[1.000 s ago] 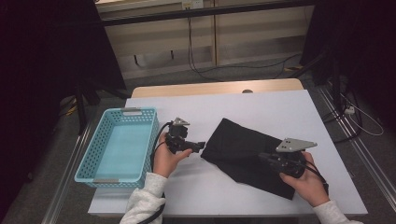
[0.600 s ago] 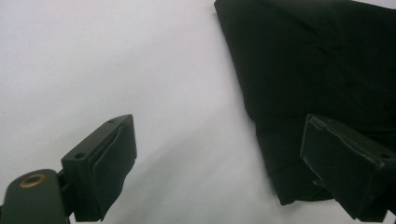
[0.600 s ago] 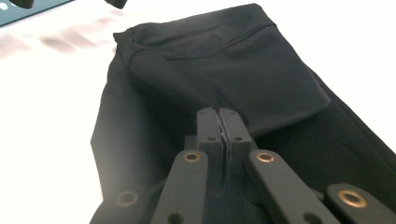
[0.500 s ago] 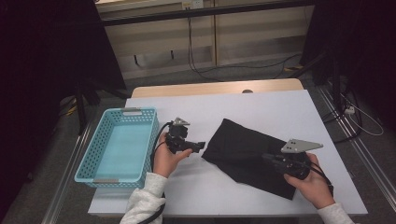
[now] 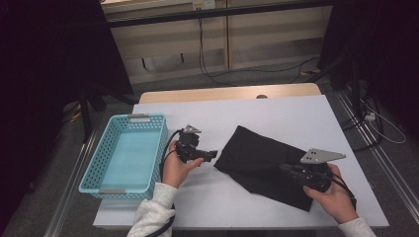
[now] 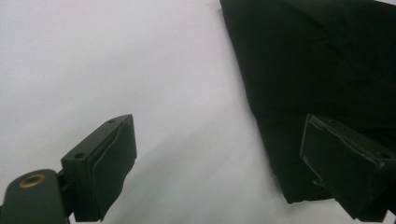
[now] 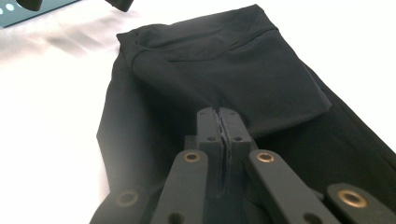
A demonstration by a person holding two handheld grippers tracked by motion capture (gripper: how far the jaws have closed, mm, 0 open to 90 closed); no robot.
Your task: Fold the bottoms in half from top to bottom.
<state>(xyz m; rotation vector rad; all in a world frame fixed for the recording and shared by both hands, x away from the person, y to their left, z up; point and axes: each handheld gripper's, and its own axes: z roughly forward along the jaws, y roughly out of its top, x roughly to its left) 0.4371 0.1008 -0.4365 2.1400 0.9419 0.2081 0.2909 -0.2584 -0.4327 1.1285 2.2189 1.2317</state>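
the left hand (image 5: pixel 174 168) comes in from the bottom edge of the high view, forearm in a pale sleeve (image 5: pixel 152 217), and holds the left gripper (image 5: pixel 210 155) with its nose pointing toward 3 o'clock. in the left gripper view its two black pads (image 6: pixel 109 170) stand wide apart. the right hand (image 5: pixel 333 197) enters at the lower right corner and holds the right gripper (image 5: pixel 286 168) aimed toward 9 o'clock, its jaws pressed together, pad against pad.

- You face a white table (image 5: pixel 276 111), wood strip at its far edge.
- Beyond it, grey floor (image 5: pixel 232 81), cables (image 5: pixel 212 69), beige wall panels (image 5: pixel 276 34).
- Both sides are dark.
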